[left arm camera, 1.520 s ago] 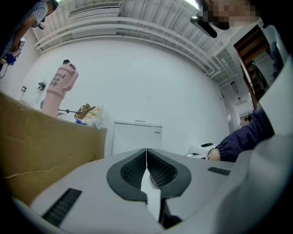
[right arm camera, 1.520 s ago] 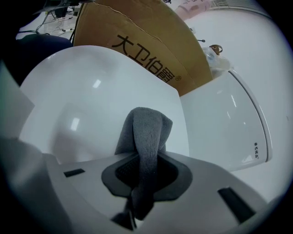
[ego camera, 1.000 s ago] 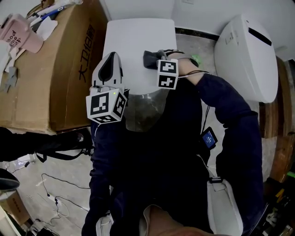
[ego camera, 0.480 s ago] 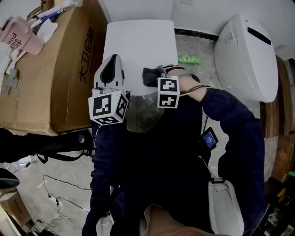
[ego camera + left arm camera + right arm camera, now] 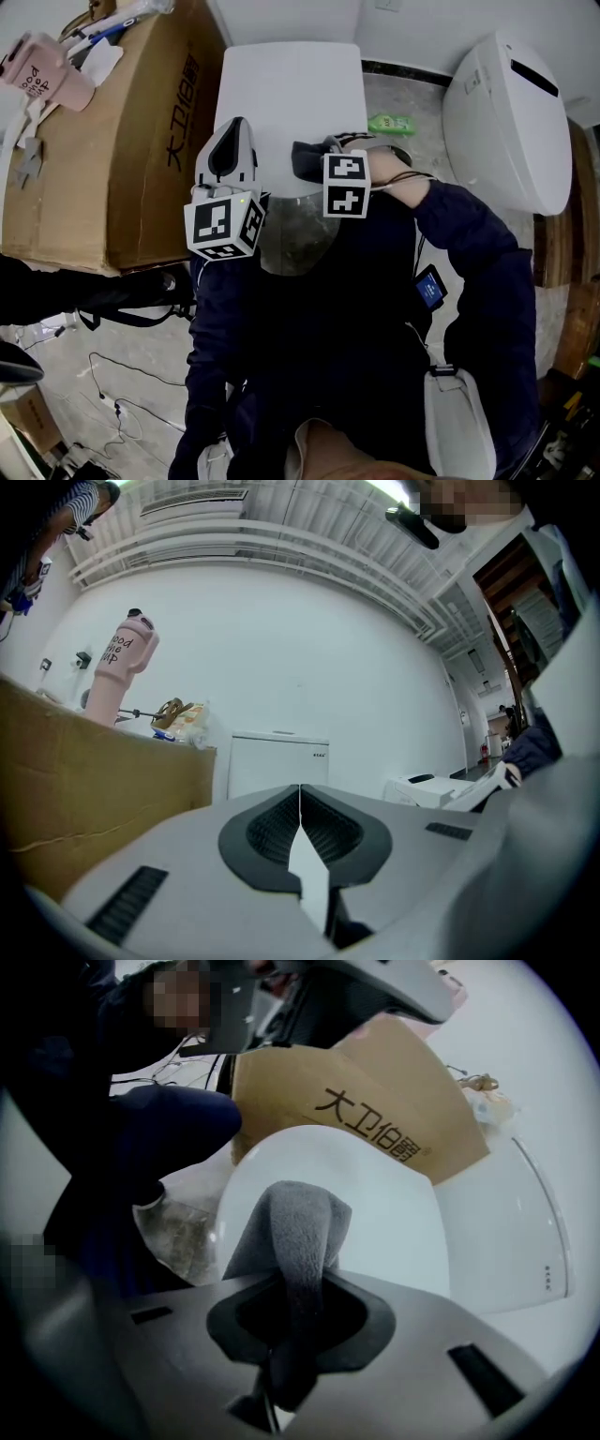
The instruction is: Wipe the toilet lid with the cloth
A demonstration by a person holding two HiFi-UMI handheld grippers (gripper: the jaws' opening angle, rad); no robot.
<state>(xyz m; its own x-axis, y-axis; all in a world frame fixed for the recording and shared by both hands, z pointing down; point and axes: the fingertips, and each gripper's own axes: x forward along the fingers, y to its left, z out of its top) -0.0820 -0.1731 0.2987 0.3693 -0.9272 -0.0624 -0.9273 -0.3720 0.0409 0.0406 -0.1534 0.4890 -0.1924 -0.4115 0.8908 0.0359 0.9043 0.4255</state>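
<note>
Two tools: right tool [image 5: 322, 153] clamped on the dark grey fleece cloth [image 5: 295, 1232], at the near edge of the white plastic toilet lid [image 5: 291, 89]; left tool [image 5: 300, 829] closed, empty. Advise pressing the cloth flat and overlapping strokes.

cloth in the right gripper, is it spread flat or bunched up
Bunched: the grey cloth is pinched in the right gripper, folded into a hump over the toilet lid.

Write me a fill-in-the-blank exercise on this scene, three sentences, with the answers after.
The right gripper is shut on a grey ____.
The left gripper is shut and holds ____.
In the head view, the cardboard box stands to the ____ of the white toilet lid.
Missing words: cloth; nothing; left.
</note>
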